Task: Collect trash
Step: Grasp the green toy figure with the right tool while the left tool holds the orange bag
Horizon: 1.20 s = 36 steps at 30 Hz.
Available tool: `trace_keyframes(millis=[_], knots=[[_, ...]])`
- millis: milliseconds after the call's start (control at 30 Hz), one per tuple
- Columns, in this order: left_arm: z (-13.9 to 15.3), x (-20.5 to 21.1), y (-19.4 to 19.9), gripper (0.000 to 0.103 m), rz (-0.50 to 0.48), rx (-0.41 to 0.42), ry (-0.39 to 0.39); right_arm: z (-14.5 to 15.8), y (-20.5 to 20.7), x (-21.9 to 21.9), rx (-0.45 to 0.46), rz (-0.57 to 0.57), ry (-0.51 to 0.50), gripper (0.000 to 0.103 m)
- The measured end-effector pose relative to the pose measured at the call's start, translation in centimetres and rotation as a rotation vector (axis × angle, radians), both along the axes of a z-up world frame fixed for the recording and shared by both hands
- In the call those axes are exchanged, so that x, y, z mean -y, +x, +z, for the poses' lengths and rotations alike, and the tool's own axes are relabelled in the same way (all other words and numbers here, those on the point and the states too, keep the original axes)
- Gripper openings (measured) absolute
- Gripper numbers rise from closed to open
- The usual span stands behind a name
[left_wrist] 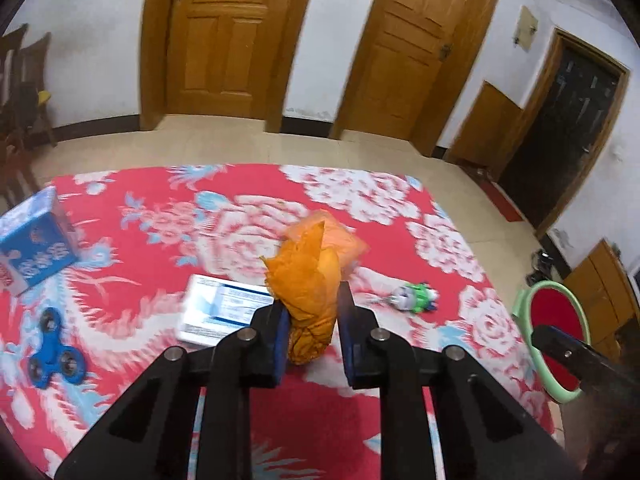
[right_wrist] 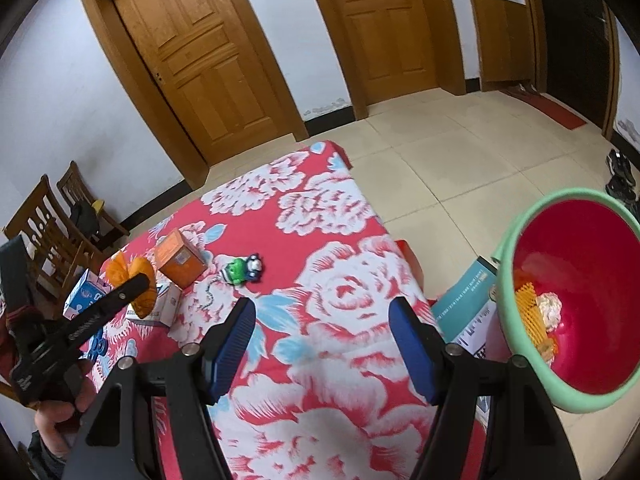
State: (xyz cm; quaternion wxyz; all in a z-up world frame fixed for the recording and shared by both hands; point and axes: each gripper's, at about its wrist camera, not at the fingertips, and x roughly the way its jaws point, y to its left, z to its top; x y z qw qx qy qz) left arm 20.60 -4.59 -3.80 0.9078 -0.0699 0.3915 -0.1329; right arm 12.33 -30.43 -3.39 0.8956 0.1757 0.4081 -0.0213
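The table, under a red floral cloth, has the bin off its right edge, holding scraps. Above the middle of the table the orange bag, crumpled, stands long-axis upright, top pointing up, clamped between the left gripper's pads. The right gripper gapes apart, nothing between.

Red floral tablecloth covers table. Blue fidget spinner near left edge; blue box beyond it. White carton lies flat. Green toy lies to right. Orange box near toy. Wooden doors behind.
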Motion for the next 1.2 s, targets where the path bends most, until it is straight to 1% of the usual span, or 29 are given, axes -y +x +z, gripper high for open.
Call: trace_keyframes(millis=[67,300,433,567,833,933,1067,1100,1167,1200], knots=[[0.1,-0.8,0.1,0.021,0.033,0.004,0.017,0.0,0.7,-0.7,-0.001,0.013,-0.005,0.072],[-0.5,-3.3,0.5,0.021,0.103,-0.005,0.004,-0.3,3.2,-3.6,-0.013,0.069,-0.025,0.072],[-0.9,-4.3,0.6,0.021,0.119,-0.012,-0.022,-1.1,4.9,-5.4,-0.020,0.089,-0.064,0.072],[-1.1,-5.1,0.6,0.021,0.142,-0.011,-0.028,-2.2,6.6,-6.7,-0.036,0.107,-0.093,0.072],[-1.6,-6.1,0.9,0.021,0.179,-0.020,-0.032,-4.4,8.9,-7.8,-0.099,0.107,-0.134,0.072],[-1.7,-6.1,0.9,0.021,0.178,-0.022,-0.034,-4.8,9.4,-8.1,-0.105,0.106,-0.157,0.072],[-1.7,-6.0,0.9,0.021,0.176,-0.020,-0.030,-4.9,9.6,-8.6,-0.100,0.115,-0.193,0.062],[-1.7,-6.0,0.9,0.021,0.176,-0.020,-0.030,-4.9,9.6,-8.7,-0.098,0.122,-0.197,0.056],[-1.7,-6.0,0.9,0.021,0.174,-0.019,-0.030,-4.9,9.6,-9.0,-0.097,0.138,-0.200,0.048],[-1.7,-5.9,0.9,0.021,0.173,-0.019,-0.028,-4.9,9.5,-9.2,-0.096,0.139,-0.206,0.047]])
